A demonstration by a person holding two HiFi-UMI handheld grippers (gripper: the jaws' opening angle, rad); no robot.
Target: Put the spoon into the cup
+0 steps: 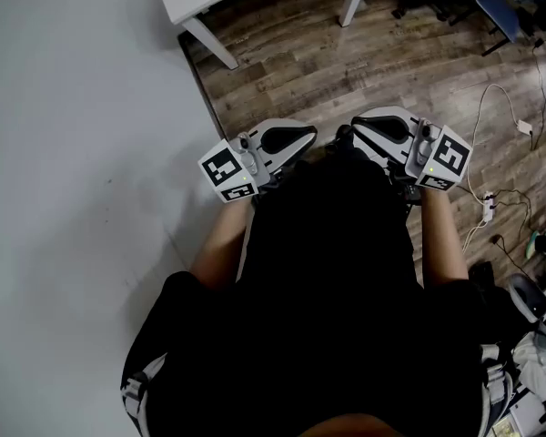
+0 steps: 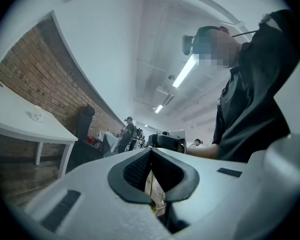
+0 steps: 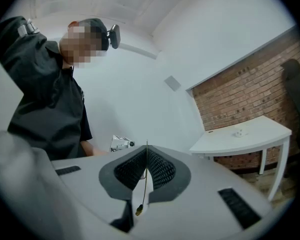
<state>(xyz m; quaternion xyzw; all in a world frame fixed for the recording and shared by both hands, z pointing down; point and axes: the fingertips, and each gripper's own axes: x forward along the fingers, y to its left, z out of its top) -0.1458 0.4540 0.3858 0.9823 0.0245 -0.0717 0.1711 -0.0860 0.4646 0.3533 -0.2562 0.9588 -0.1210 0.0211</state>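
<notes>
Inspector: Black shirt (image 1: 337, 271) of the person fills the near half of the head view. Both bare forearms (image 1: 220, 244) reach from it toward the far wooden floor (image 1: 346, 71).
Clerk: Left gripper (image 2: 151, 156)?
Inspector: Jaws closed, tips meeting, nothing held.
Clerk: Right gripper (image 3: 146, 156)?
Inspector: Jaws closed tip to tip, nothing between them. Both grippers are held near each other, just in front of the chest.
Clerk: Spoon and cup?
Inspector: Shown in no view; position cannot be told. White surface (image 3: 265, 129) stands against a brick wall (image 3: 250, 94), with one small white object (image 3: 238, 132) on it, too small to identify.
</notes>
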